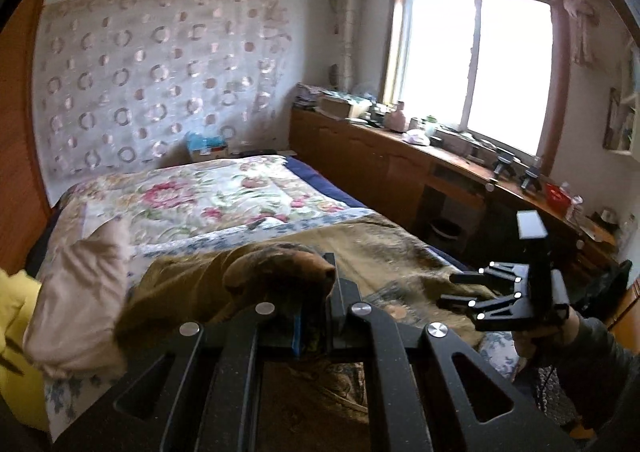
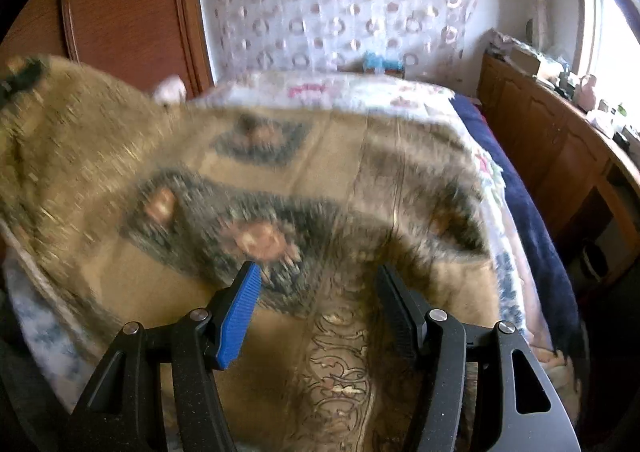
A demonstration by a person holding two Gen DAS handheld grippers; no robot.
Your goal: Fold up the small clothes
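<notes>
A tan-brown patterned cloth (image 2: 328, 156) with dark and orange motifs lies spread over the near end of the bed; it also shows in the left wrist view (image 1: 384, 252). My left gripper (image 1: 316, 316) is shut on a bunched fold of this cloth (image 1: 280, 272) and holds it lifted. My right gripper (image 2: 316, 284) is open and empty, its blue pad (image 2: 240, 316) and black pad (image 2: 396, 316) wide apart just above the cloth. The right gripper also shows in the left wrist view (image 1: 464, 288), low at the right, held by a hand.
The bed has a floral quilt (image 1: 208, 192) and a dark blue sheet edge (image 2: 532, 212). A pale pink cloth (image 1: 76, 292) and a yellow item (image 1: 12, 312) lie at the left. A wooden cabinet (image 1: 380, 156) with clutter runs under the window at the right.
</notes>
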